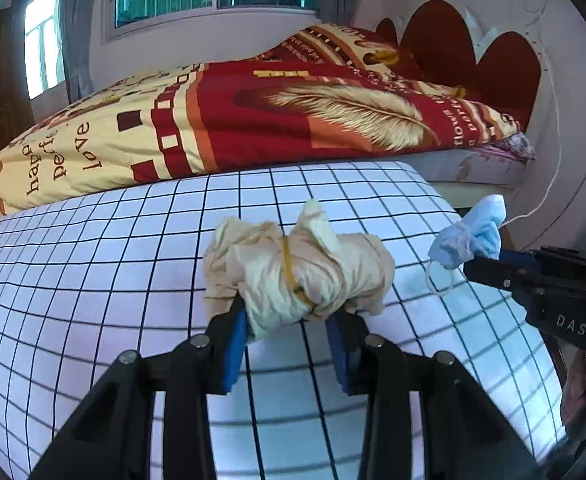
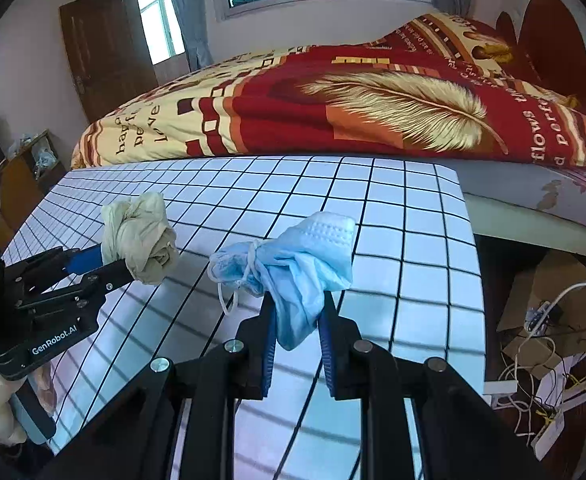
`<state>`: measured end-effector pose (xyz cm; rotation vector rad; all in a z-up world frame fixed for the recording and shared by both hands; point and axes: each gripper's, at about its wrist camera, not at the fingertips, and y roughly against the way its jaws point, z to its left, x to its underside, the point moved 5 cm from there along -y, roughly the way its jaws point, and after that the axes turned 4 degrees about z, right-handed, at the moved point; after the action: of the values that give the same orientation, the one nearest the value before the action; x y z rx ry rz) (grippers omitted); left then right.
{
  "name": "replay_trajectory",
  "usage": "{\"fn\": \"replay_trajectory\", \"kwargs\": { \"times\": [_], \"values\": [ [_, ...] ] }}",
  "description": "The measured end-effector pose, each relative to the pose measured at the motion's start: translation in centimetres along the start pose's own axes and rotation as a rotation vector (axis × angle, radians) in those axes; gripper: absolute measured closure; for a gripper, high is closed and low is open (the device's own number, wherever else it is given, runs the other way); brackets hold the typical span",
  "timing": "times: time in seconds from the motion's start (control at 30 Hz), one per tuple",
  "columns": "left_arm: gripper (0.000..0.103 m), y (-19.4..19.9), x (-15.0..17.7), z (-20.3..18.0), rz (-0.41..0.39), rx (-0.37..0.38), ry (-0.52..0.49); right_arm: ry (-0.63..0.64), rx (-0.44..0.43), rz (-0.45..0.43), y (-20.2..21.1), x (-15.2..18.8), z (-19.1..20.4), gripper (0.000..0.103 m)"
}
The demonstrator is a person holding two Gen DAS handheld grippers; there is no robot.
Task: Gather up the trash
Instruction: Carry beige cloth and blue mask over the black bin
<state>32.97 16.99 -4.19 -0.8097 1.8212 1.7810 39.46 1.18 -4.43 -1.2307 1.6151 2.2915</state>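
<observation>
Blue-padded fingers (image 1: 237, 340) of the left gripper (image 1: 289, 320) are being clamped around a soft, light beige wad (image 1: 297, 268), while a limp blue mask (image 2: 293, 268) is being pinched by the right gripper (image 2: 299, 320) above the checked table (image 2: 413, 216), both easily crushed.

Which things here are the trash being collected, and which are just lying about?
Job:
- beige wad, in the left tool
- blue face mask, in the right tool

Lying about:
- checked table cover
- feather-print quilt
- cables and cardboard
</observation>
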Motion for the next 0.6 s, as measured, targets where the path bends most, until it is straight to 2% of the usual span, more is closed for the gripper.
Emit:
{"fn": "replay_trajectory", "kwargs": {
  "times": [0.6],
  "values": [
    [0.065,9.1,4.2,-2.9,-0.068,0.059,-0.015,-0.024,0.006,-0.090,10.6,6.4,2.4,0.082]
  ]
}}
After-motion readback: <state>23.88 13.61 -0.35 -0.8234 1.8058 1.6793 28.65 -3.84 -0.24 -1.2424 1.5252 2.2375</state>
